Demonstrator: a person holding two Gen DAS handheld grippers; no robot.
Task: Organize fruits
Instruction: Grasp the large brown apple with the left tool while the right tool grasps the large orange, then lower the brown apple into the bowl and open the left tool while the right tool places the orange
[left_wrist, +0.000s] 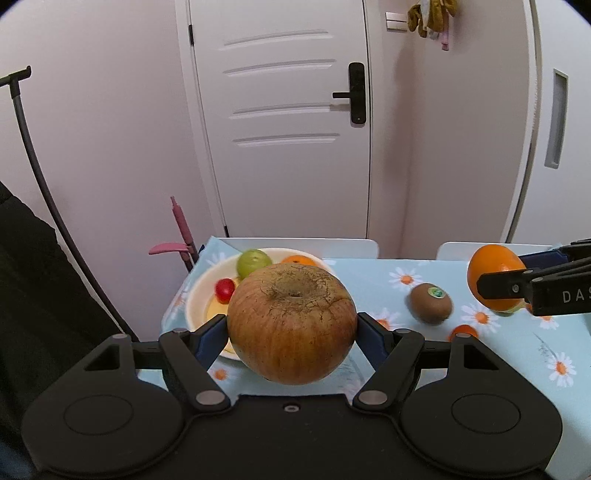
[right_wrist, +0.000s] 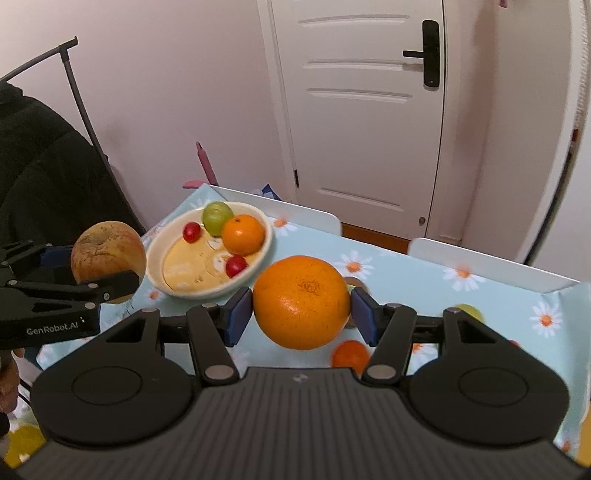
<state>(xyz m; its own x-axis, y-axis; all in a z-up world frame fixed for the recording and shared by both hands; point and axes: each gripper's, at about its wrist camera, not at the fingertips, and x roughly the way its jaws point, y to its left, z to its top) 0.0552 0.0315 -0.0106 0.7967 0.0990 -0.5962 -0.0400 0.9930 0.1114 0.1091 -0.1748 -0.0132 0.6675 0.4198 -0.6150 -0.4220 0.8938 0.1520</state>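
Since the left gripper (left_wrist: 291, 328) clamps the firm, heavy apple (left_wrist: 291, 325) mid-frame and the right gripper (right_wrist: 302, 314) pinches the orange (right_wrist: 302, 302), you keep both grips at their widest girth.

- The worktop (right_wrist: 406, 280) wears a light blue cloth printed with white daisies.
- A cream bowl (right_wrist: 162, 243) stands at its far left corner.
- A kiwi (left_wrist: 431, 303) with a sticker lies on the cloth right of the bowl.
- A small orange (right_wrist: 350, 355) lies near the kiwi, partly hidden.
- A yellow-green fruit (right_wrist: 469, 312) shows farther right, mostly hidden.
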